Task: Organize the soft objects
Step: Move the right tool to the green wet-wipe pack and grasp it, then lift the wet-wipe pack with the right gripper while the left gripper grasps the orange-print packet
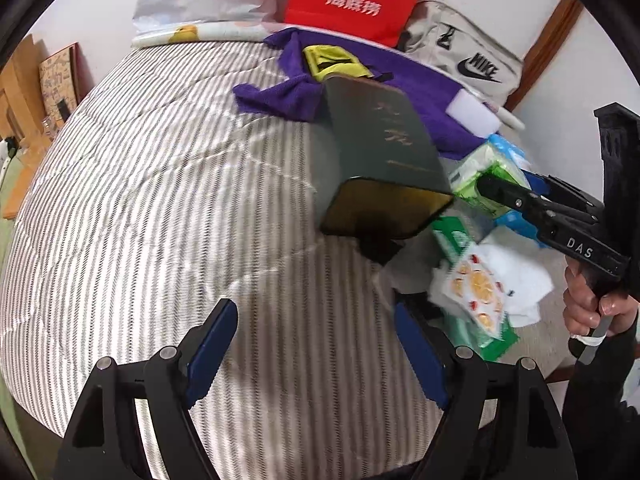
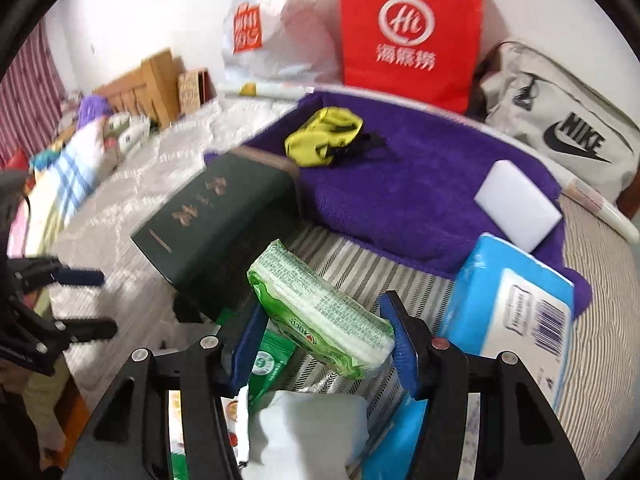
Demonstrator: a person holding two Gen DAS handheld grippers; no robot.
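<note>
My right gripper is shut on a green tissue pack, with its blue pads against both ends. In the left wrist view the right gripper reaches onto the same green tissue pack. Beside it lie a blue tissue pack, a white cloth and a fruit-printed packet. A dark green box lies on the striped bedding. My left gripper hangs open over bare bedding, nothing between its fingers. A purple towel carries a yellow pouch and a white sponge.
A red paper bag, a white shopping bag and a grey Nike backpack stand against the wall behind the bed. A person's hand holds the right gripper's handle. Folded cloths and wooden furniture sit at far left.
</note>
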